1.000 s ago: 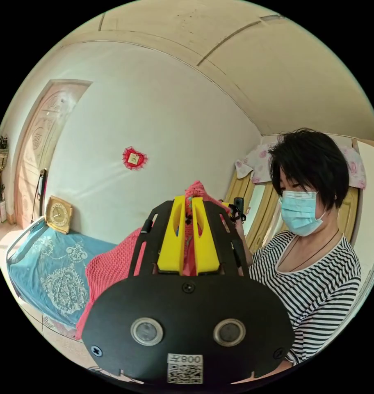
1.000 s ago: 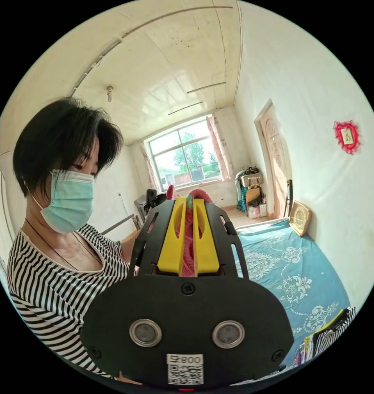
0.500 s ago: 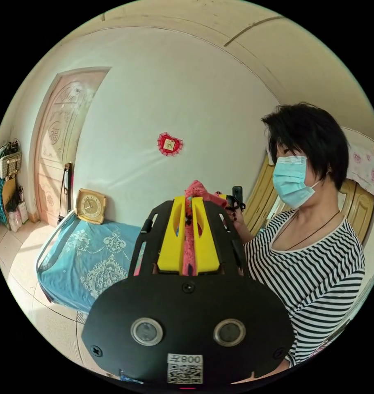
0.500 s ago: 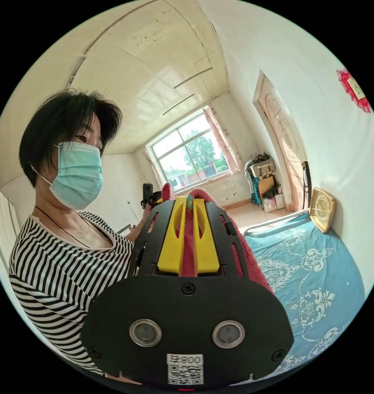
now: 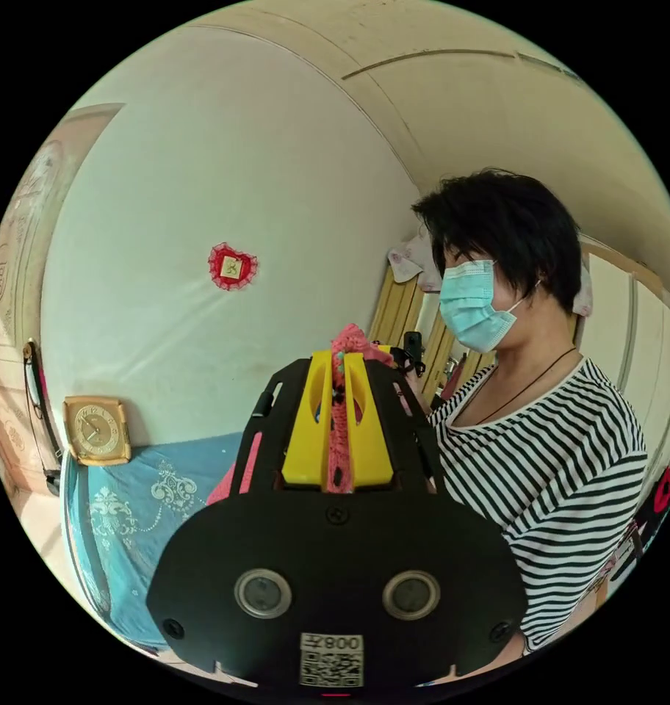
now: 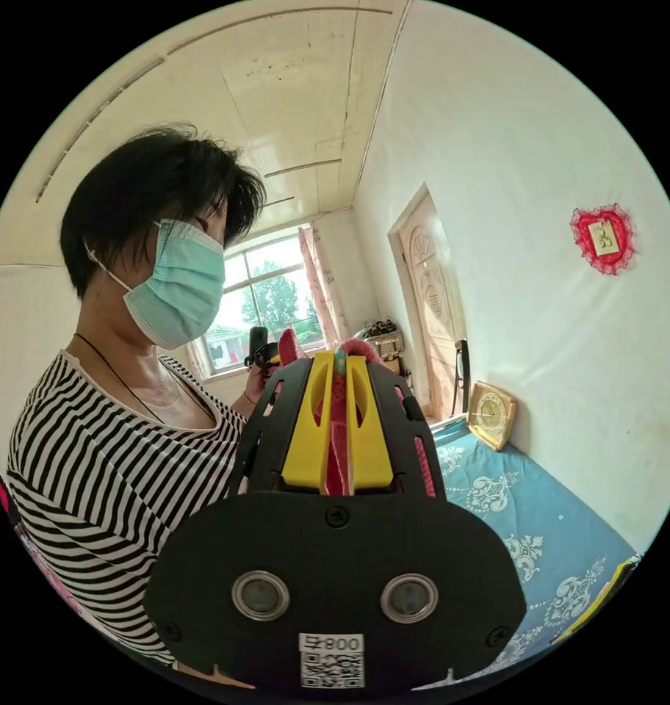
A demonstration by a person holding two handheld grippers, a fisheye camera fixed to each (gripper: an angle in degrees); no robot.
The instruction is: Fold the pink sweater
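Note:
The pink knit sweater (image 5: 350, 341) is pinched between the yellow jaws of my left gripper (image 5: 339, 360), with a tuft bulging past the tips and more of it hanging beside the gripper body. In the right gripper view another part of the pink sweater (image 6: 338, 433) runs between the yellow jaws of my right gripper (image 6: 339, 360), which is shut on it. Both grippers are raised in front of the person, with the sweater held off the bed. The other gripper (image 5: 412, 352) peeks out just beyond the left one's tips.
The person in a striped shirt (image 5: 555, 470) stands close behind both grippers. A bed with a blue patterned cover (image 6: 526, 529) lies along the white wall, with a square clock (image 6: 491, 413) leaning at its far end. A door (image 6: 432, 286) and window (image 6: 265, 294) are beyond.
Both cameras have swung with the hands. Much less of the sweater hangs in view beside the left gripper than a second ago. Both grippers have stayed shut on the sweater.

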